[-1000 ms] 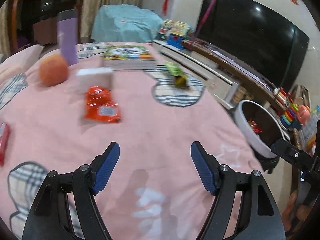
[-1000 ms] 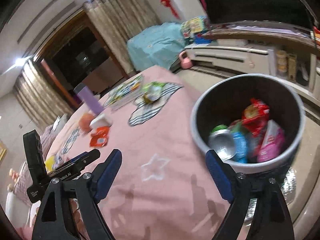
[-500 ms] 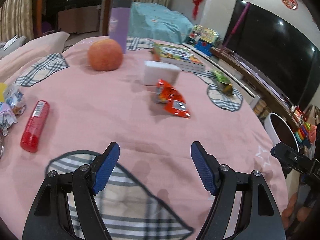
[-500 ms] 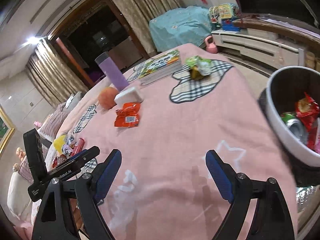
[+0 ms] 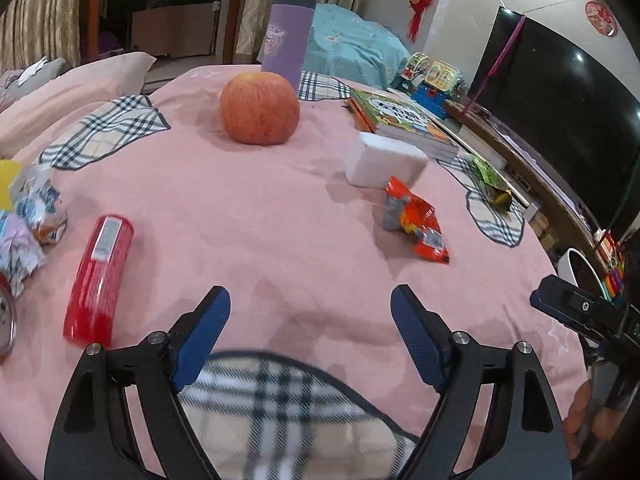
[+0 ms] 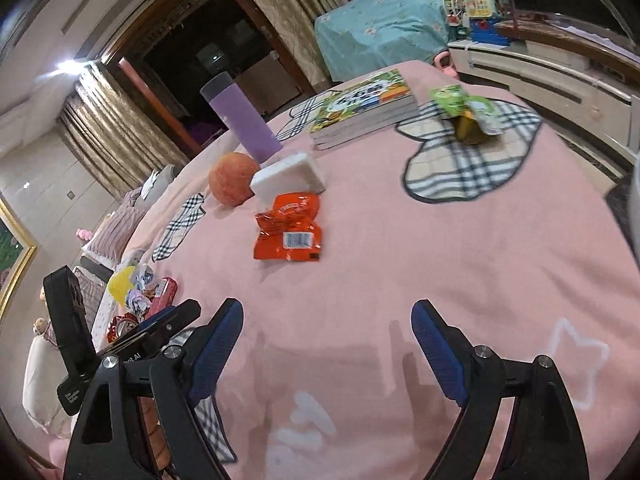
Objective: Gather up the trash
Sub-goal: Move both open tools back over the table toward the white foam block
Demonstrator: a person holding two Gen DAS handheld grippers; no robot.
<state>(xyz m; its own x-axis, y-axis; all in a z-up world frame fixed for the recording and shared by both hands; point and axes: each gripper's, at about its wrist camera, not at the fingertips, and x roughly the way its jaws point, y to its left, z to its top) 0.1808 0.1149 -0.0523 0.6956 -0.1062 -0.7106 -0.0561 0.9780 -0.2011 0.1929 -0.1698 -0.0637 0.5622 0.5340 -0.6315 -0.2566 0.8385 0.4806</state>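
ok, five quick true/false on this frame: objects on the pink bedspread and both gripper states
1. The round orange-red apple sits in front of the tall purple tumbler. True.
2. The crumpled orange-red snack wrapper is clamped in the right gripper. False: it lies on the pink bedspread, and the gripper is open and empty.
3. The white rectangular block lies beside the stack of green-covered books. True.
4. The red cylindrical tube stands upright. False: it lies flat.
5. The left gripper holds nothing. True: its jaws are opening, with nothing between them.
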